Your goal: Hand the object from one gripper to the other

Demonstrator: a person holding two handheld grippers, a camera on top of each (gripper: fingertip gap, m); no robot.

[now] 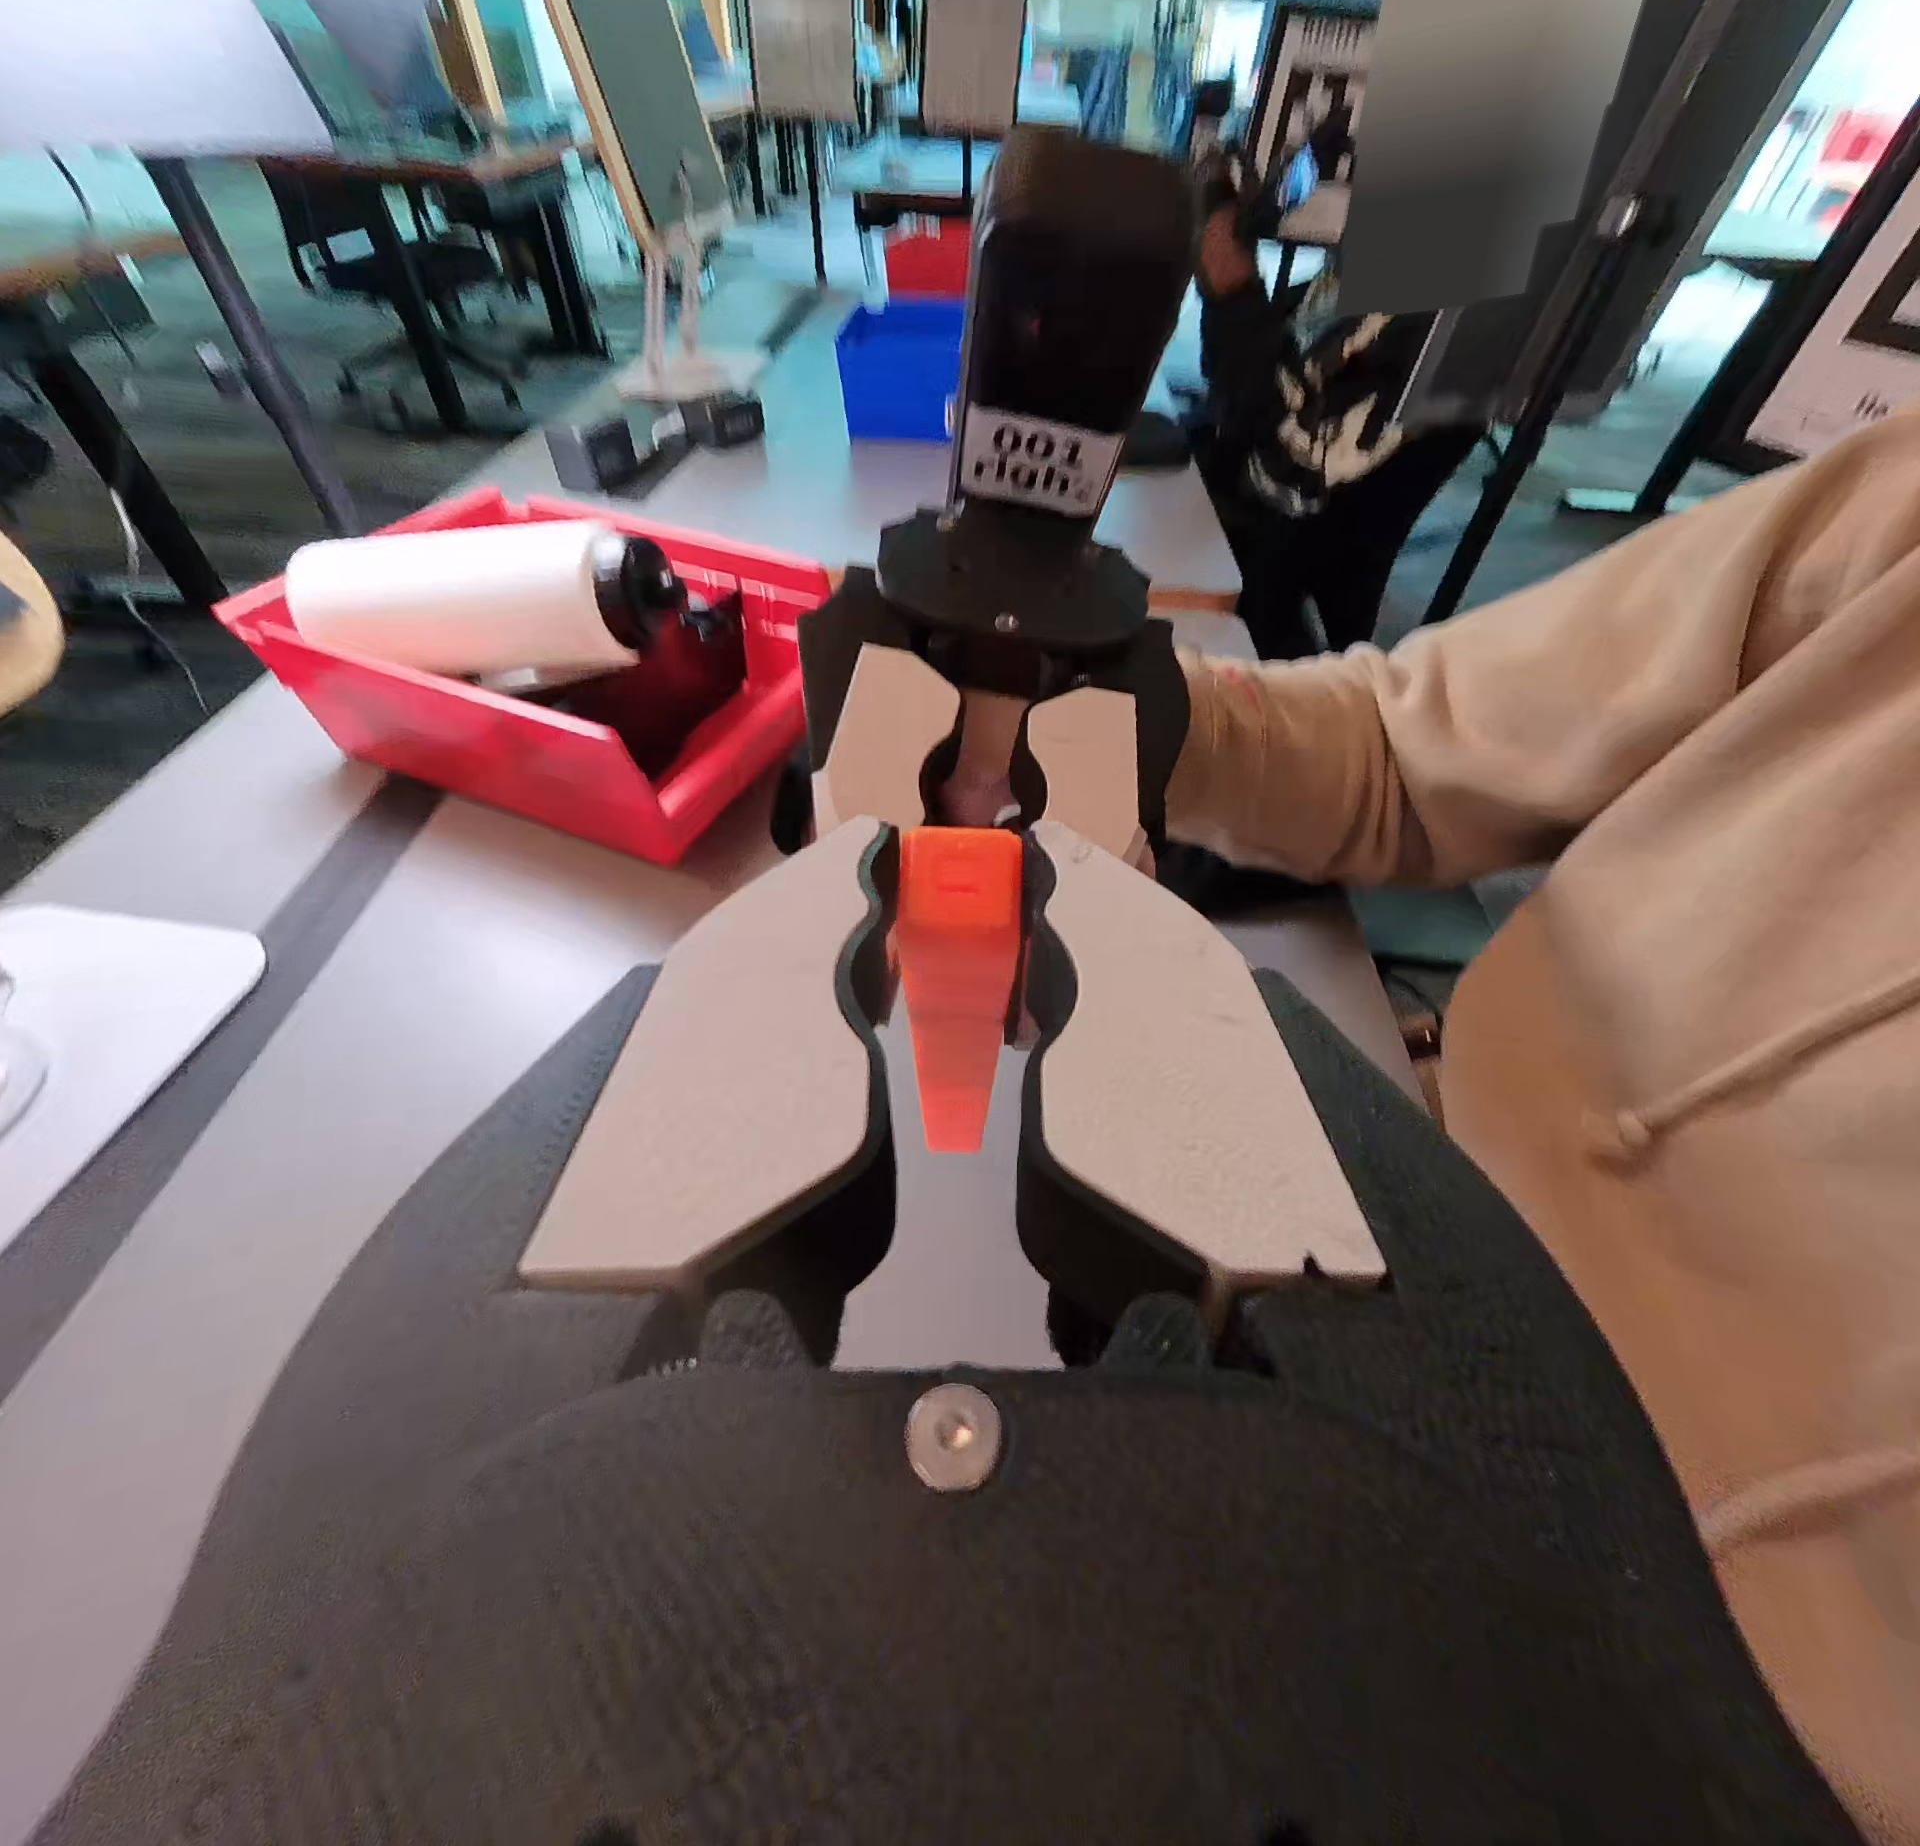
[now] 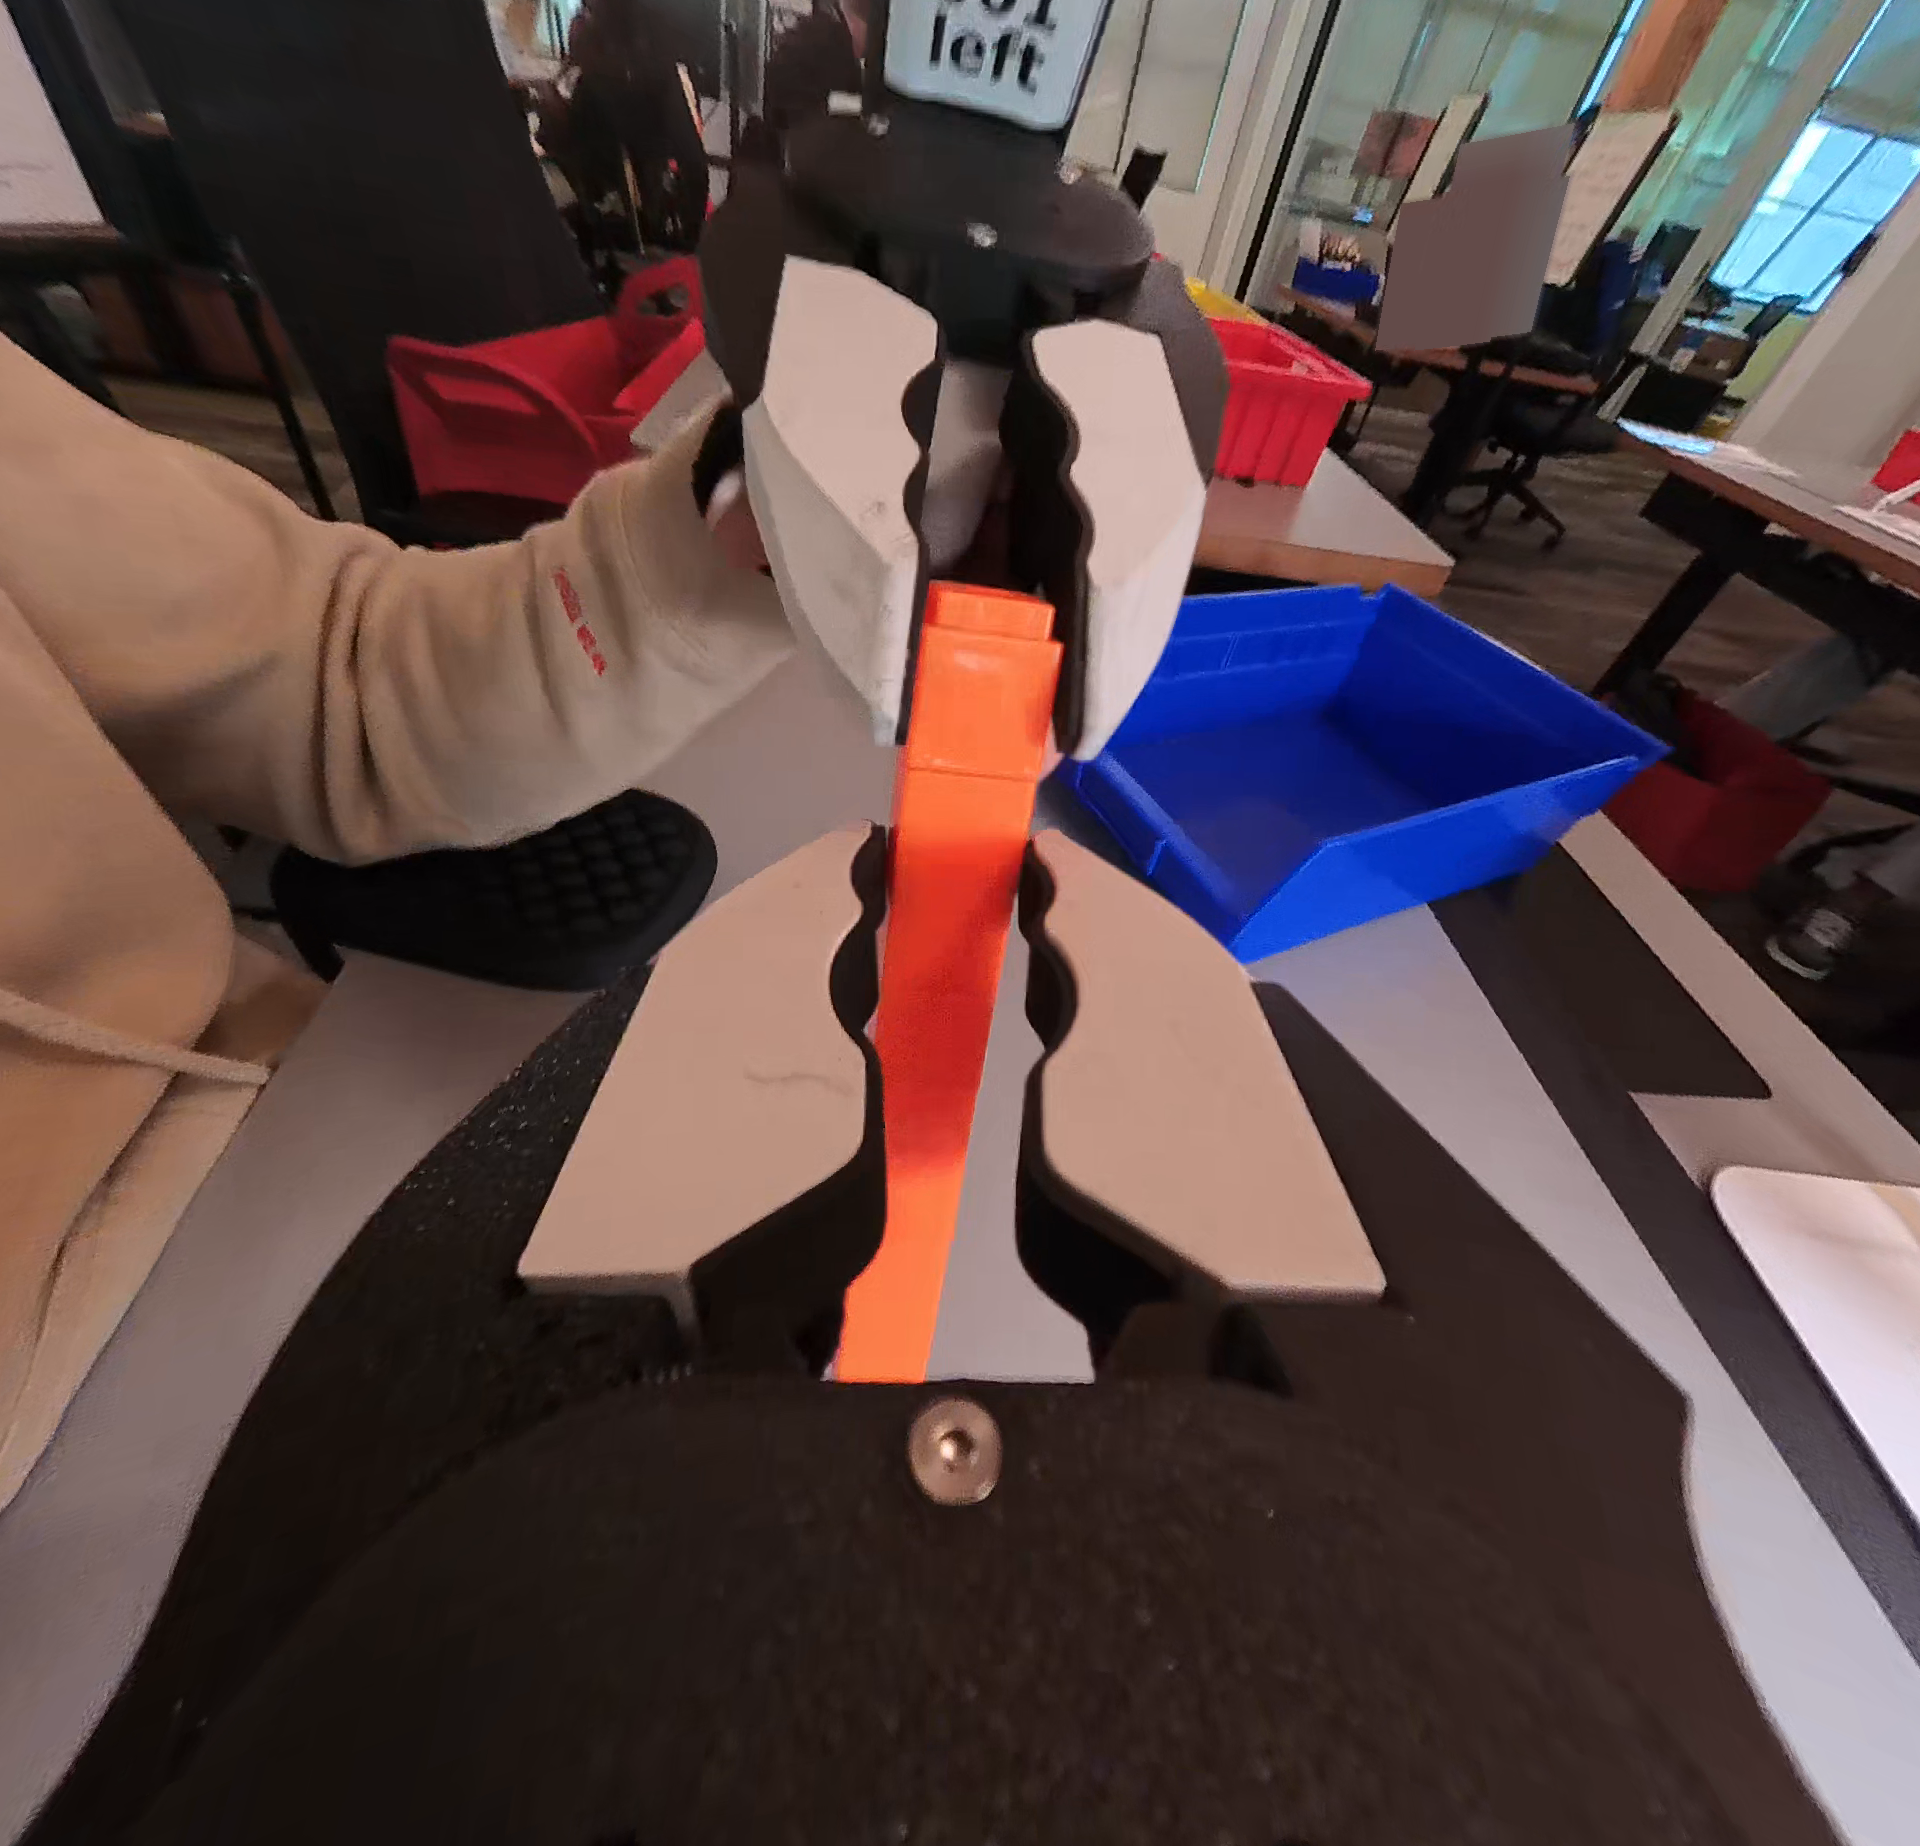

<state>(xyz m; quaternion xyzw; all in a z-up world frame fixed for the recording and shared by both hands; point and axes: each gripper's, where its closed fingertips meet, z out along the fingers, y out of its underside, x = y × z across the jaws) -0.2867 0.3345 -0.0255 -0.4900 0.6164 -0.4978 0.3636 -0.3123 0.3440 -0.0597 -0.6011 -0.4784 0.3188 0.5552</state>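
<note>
1. Left wrist view: the left gripper has its jaws clamped on one end of an orange block, held above the grey table. The right gripper faces it tip to tip; how its jaws stand is hidden here. A red bin holding a white roll sits to the left.

2. Right wrist view: the long orange block runs between the right gripper jaws, which seem slightly apart, not yet pressing. The left gripper grips the far end. A blue bin stands behind.

3. Judgement: mid-handover. Next, the right jaws likely must close firmly before the left releases.
</note>
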